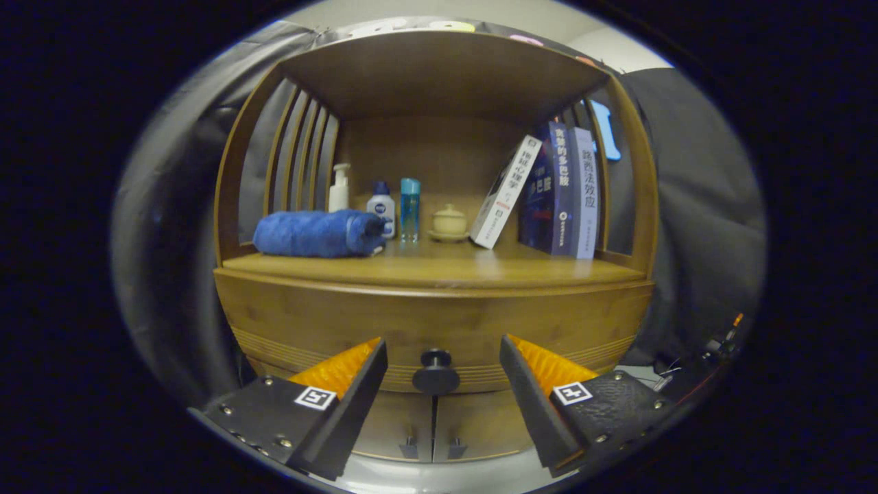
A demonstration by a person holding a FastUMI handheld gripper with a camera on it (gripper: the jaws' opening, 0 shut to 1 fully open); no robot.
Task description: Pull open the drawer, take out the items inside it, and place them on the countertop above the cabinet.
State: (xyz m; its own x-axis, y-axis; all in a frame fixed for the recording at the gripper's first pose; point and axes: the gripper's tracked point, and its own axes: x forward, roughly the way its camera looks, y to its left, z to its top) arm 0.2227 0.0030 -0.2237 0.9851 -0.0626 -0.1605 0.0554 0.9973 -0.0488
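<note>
Wooden cabinet (439, 322) against dark cloth, drawer (329, 329) shut, its round knob (435, 371) between the spread fingers of the gripper (442, 357), untouched. Countertop (425, 271) above holds a rolled blue towel (317, 233), three bottles (381, 206), a small lidded pot (449, 221) and leaning books (549, 192).
</note>
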